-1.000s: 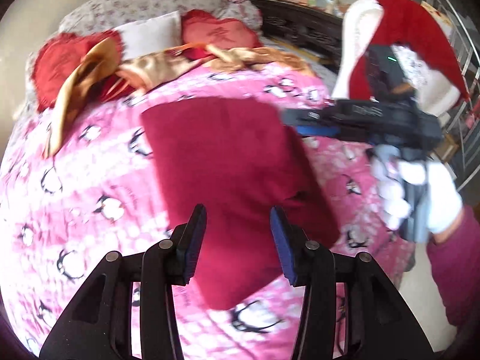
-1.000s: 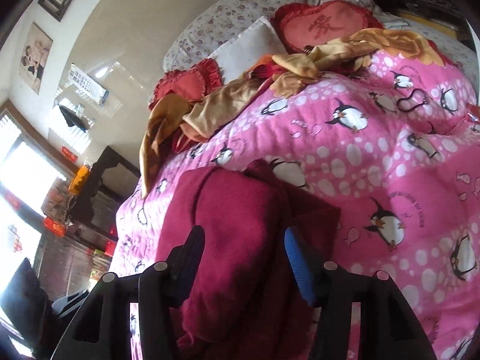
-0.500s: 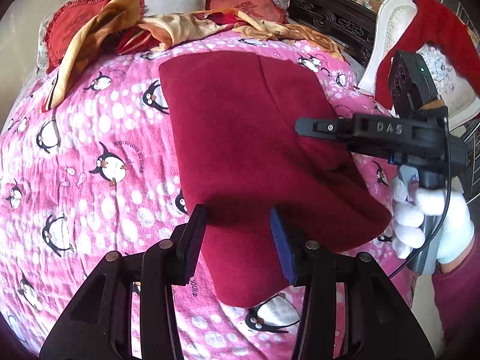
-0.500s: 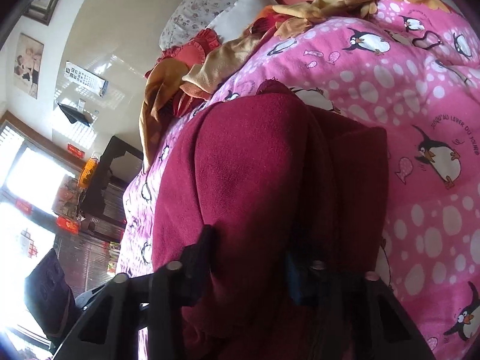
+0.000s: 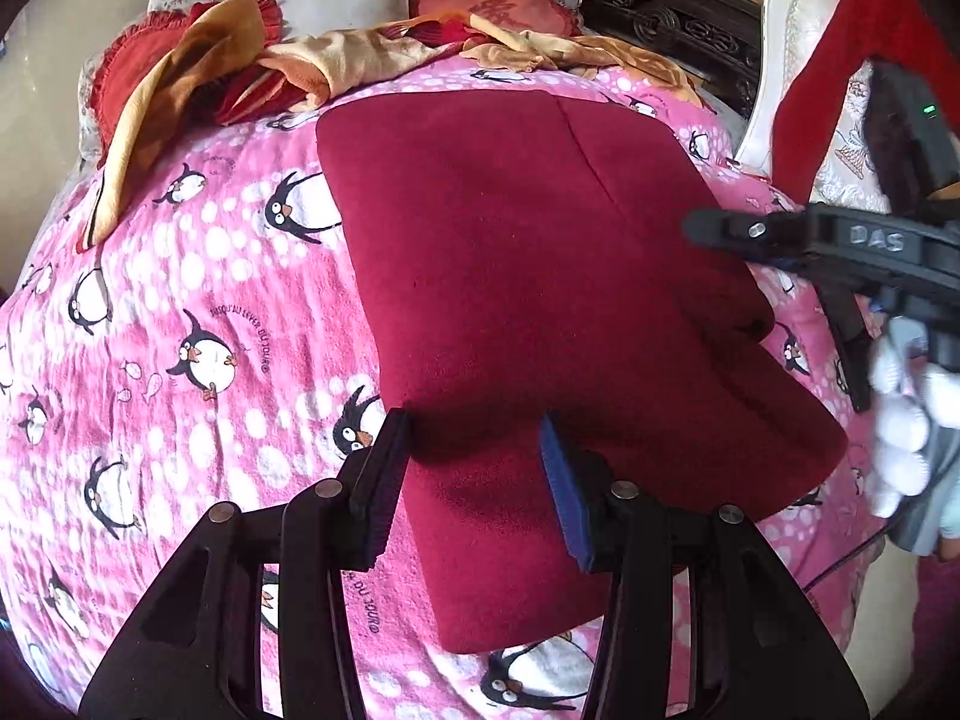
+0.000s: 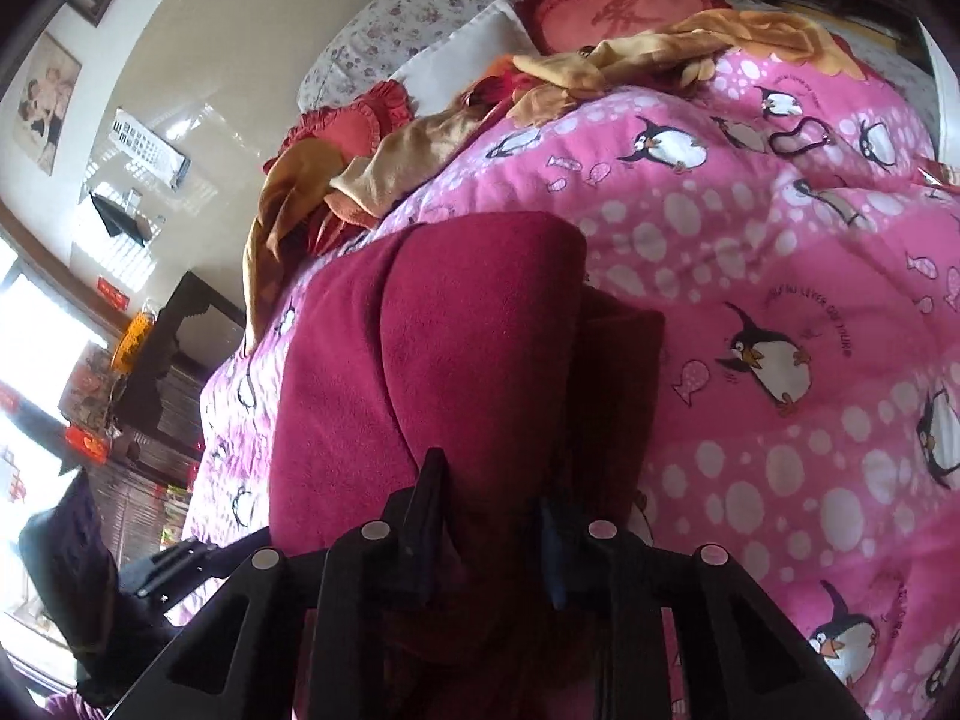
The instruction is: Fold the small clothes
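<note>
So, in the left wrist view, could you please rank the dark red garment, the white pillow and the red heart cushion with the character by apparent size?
1. dark red garment, far the largest.
2. white pillow and red heart cushion: similar, both partly covered, so unranked.

The left hand-held gripper (image 5: 474, 480) is built of black plastic arms joined by round silver screws, with a dark pad on one finger and a blue pad (image 5: 564, 498) on the other. The right hand-held gripper (image 6: 492, 516) is made the same way, and raised "DAS" lettering and a small green light are seen on its black body. It is gripped by a hand (image 5: 906, 438) in a white glove, with a magenta sleeve below.
</note>
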A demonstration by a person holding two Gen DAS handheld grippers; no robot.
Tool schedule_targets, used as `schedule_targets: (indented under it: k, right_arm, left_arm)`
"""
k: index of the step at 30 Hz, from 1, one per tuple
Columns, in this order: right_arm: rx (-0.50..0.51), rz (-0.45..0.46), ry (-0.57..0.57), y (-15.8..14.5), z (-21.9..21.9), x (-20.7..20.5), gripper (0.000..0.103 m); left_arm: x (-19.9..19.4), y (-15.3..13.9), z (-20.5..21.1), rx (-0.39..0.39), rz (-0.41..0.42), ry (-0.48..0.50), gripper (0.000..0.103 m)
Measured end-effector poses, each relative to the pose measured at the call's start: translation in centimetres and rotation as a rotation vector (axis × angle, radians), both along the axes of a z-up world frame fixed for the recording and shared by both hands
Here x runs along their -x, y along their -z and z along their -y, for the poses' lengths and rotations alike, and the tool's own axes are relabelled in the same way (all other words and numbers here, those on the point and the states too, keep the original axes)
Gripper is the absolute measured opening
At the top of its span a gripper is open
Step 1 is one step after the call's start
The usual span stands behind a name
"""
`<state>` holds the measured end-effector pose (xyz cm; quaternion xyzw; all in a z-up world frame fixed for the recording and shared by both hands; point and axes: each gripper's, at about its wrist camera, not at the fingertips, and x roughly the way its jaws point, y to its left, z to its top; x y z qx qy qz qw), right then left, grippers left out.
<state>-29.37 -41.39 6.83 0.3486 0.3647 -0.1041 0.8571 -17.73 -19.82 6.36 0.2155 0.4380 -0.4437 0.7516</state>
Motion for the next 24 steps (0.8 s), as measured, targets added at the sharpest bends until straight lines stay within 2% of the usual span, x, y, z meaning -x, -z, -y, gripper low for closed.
schedule_targets:
  k: [3,7,11,13,15,18,24]
  right_arm:
    - [0.128,-0.004,-0.015,-2.9,-1.5,0.7,0.028]
    - [0.172,0.047,-0.173,-5.1,-5.1,0.2,0.028]
    - [0.24,-0.045,-0.22,-3.2,-6.8,-0.9,0.028]
    - [0.285,-0.119,-0.198,-1.3,-6.6,-0.5,0.023]
    - [0.337,-0.151,-0.172,0.0,-6.1,0.3,0.019]
    - [0.268,-0.123,-0.132,0.1,-5.0,1.3,0.019]
    - [0.321,-0.085,-0.158,-3.3,-7.9,2.3,0.021]
  left_arm:
    - [-0.2,0.1,0.2,-0.002,0.0,-0.001,0.047]
    - [-0.4,0.3,0.2,0.002,-0.009,-0.013,0.049]
    - [-0.4,0.4,0.2,-0.001,-0.009,-0.01,0.049]
    - [-0.4,0.5,0.2,-0.005,-0.01,-0.006,0.049]
    - [-0.4,0.7,0.2,-0.008,-0.01,-0.008,0.05]
    - [-0.3,0.7,0.2,-0.007,-0.005,-0.02,0.05]
    - [-0.4,0.6,0.1,-0.001,-0.011,-0.031,0.05]
